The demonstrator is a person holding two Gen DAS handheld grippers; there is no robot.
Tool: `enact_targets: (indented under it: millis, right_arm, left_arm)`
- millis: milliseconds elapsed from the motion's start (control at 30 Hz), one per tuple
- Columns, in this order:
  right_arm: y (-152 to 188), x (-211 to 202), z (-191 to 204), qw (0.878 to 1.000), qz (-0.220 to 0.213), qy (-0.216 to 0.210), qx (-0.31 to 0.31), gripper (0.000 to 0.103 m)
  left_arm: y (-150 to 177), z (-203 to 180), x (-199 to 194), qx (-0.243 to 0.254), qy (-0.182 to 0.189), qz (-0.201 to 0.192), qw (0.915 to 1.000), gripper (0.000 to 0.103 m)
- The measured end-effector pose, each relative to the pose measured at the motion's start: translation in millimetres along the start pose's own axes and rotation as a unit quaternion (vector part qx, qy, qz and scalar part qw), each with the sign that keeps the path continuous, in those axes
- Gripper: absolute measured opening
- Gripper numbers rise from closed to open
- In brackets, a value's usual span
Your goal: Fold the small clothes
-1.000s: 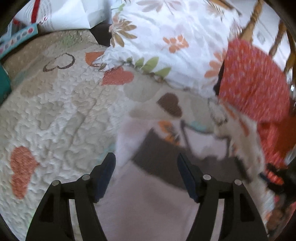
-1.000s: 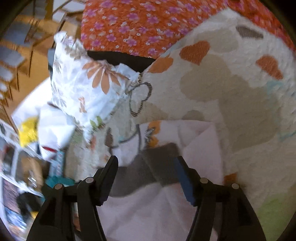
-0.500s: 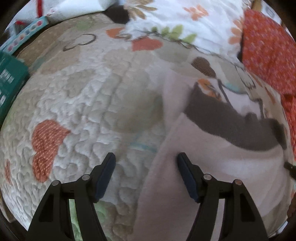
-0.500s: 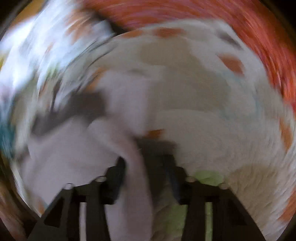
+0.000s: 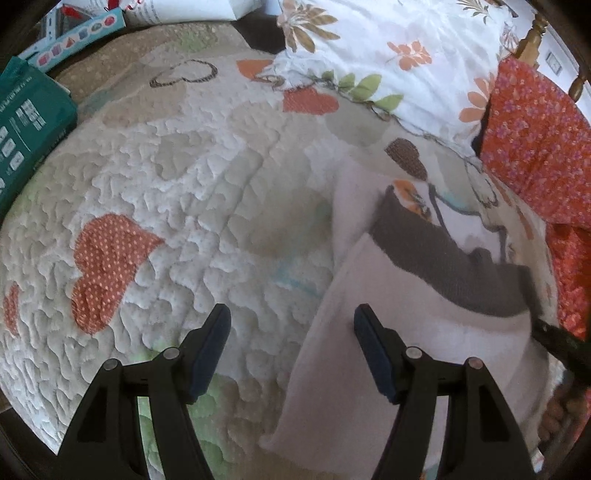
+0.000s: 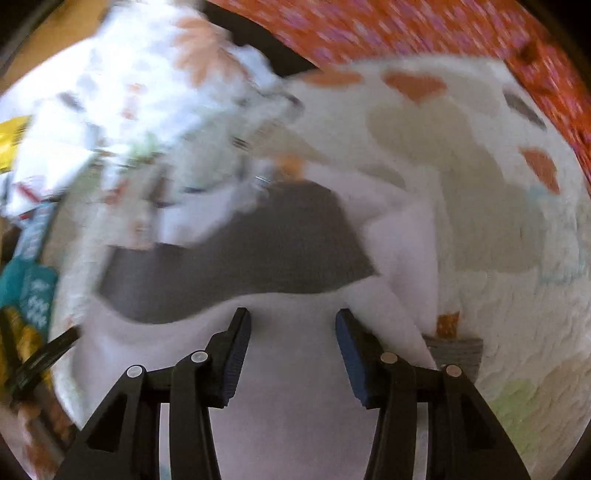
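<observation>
Pale garment (image 5: pixel 406 332) flat on quilt (image 5: pixel 203 206), both tools (image 5: pixel 291 345) (image 6: pixel 293 347) open, empty-jawed

Both views came from fisheye cameras riding on the hand-held grippers, each looking forward and steeply down along its own two jaws, close above the bed. The left wrist camera faced the heart-patterned quilt (image 5: pixel 192 192), with the pale small garment (image 5: pixel 417 332) on its right and the flowered pillow (image 5: pixel 388 48) at the far edge. The right wrist camera, blurred, sat right over the same garment (image 6: pixel 295 387), with the quilt (image 6: pixel 480 206) to its right. Both views shared the garment's grey band (image 5: pixel 450 266) (image 6: pixel 236 254), the pillow (image 6: pixel 147 85) and the orange flowered cloth (image 5: pixel 535 147) (image 6: pixel 369 29).
</observation>
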State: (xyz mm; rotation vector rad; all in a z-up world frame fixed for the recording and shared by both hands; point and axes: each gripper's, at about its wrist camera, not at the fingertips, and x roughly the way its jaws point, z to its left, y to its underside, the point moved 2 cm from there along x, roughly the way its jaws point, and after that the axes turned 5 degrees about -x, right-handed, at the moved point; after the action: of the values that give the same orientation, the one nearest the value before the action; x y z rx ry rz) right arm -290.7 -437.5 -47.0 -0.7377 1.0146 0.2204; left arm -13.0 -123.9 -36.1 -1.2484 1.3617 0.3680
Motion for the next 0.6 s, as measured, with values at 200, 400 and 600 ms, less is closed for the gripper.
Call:
enact_targets:
  millis: [200, 400, 600]
  right_arm:
    - [3.8, -31.2, 42.3, 0.997, -0.047, 0.011, -0.064, 0.052]
    - [27.4, -39.7, 101.5, 0.99, -0.067, -0.01, -0.12, 0.052]
    - [58.8, -26.3, 201.8, 0.976, -0.035, -0.065, -0.207, 0.058]
  left_arm:
    - [18.0, -2.0, 10.1, 0.047, -0.04, 0.037, 0.9974, 0.05]
    - [25.7, 49.0, -10.3, -0.045, -0.079, 0.004, 0.9958, 0.01]
    - [20.0, 81.2, -45.7, -0.128, -0.001, -0.019, 0.9915, 0.045]
